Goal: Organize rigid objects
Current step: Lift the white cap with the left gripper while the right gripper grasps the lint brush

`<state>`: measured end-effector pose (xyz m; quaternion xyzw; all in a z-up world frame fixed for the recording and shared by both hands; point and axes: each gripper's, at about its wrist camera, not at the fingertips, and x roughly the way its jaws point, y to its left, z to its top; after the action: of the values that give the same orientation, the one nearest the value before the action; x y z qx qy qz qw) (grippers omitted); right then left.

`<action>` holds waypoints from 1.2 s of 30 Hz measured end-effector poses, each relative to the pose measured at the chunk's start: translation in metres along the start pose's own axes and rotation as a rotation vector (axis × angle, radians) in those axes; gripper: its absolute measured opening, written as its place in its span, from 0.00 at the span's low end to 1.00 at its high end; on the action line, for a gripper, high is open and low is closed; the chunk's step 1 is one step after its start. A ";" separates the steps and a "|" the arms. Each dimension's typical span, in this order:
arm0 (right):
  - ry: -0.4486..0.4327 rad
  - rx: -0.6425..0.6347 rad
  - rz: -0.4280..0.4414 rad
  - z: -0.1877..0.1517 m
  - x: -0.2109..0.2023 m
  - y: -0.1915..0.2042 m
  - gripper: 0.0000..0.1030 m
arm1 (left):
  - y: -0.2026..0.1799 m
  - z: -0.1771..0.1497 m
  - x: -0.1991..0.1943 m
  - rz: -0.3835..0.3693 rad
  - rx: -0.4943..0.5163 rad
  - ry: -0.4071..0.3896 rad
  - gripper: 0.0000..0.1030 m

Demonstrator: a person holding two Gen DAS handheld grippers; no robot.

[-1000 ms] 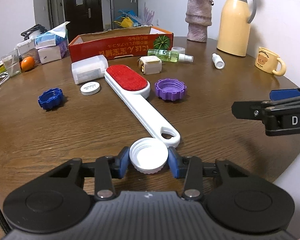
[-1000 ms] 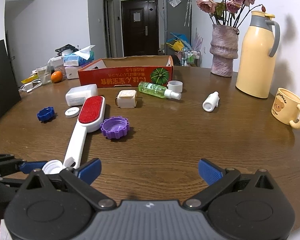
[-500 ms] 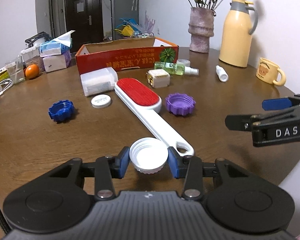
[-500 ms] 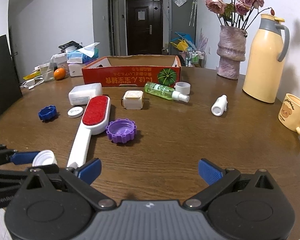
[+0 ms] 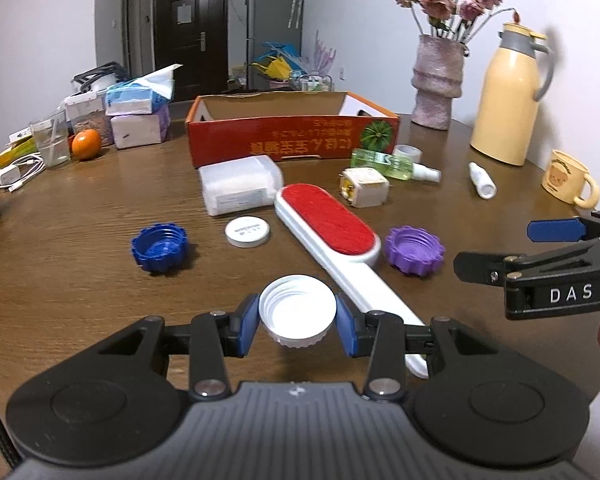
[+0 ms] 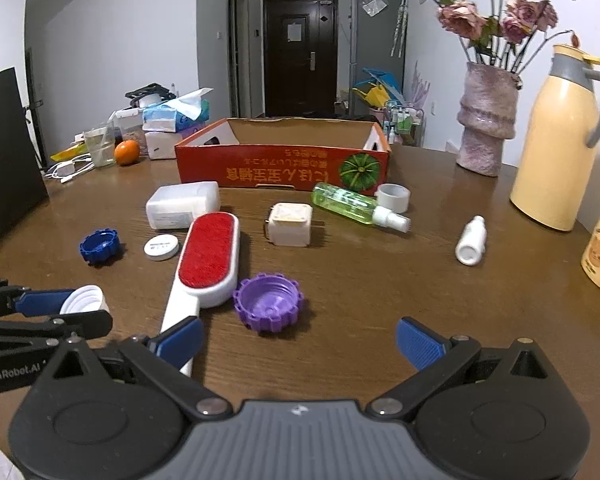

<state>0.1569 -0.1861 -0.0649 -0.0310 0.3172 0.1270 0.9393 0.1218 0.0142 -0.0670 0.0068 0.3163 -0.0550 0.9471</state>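
Between the blue pads of the left gripper (image 5: 297, 323), a white cap (image 5: 297, 315) is clamped, raised above the table (image 5: 80, 272) near the lint brush (image 5: 327, 227). Right gripper (image 6: 299, 340), marked "DAS", stands wide open, empty. "GenRobot.AI" marks the left gripper's side.

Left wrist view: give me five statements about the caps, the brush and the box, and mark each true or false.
1. The left gripper grips a round white plastic cap. True.
2. The right gripper holds the purple ridged cap. False: its fingers are spread with nothing between; that cap lies on the table.
3. The red-padded white lint brush lies in the orange cardboard box. False: on the wooden table.
4. The blue ridged cap lies open side up. True.
5. The green spray bottle stands upright. False: it lies flat.
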 end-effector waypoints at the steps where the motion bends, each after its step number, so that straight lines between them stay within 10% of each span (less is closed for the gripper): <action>1: 0.002 -0.004 0.004 0.002 0.003 0.003 1.00 | 0.004 0.001 0.001 0.004 -0.005 0.000 0.40; 36: 0.075 -0.151 0.090 0.030 0.109 0.082 0.67 | 0.098 0.000 0.016 0.089 -0.157 0.029 0.40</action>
<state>0.2367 -0.0786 -0.1046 -0.0922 0.3426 0.1912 0.9152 0.1452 0.1105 -0.0782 -0.0525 0.3325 0.0123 0.9416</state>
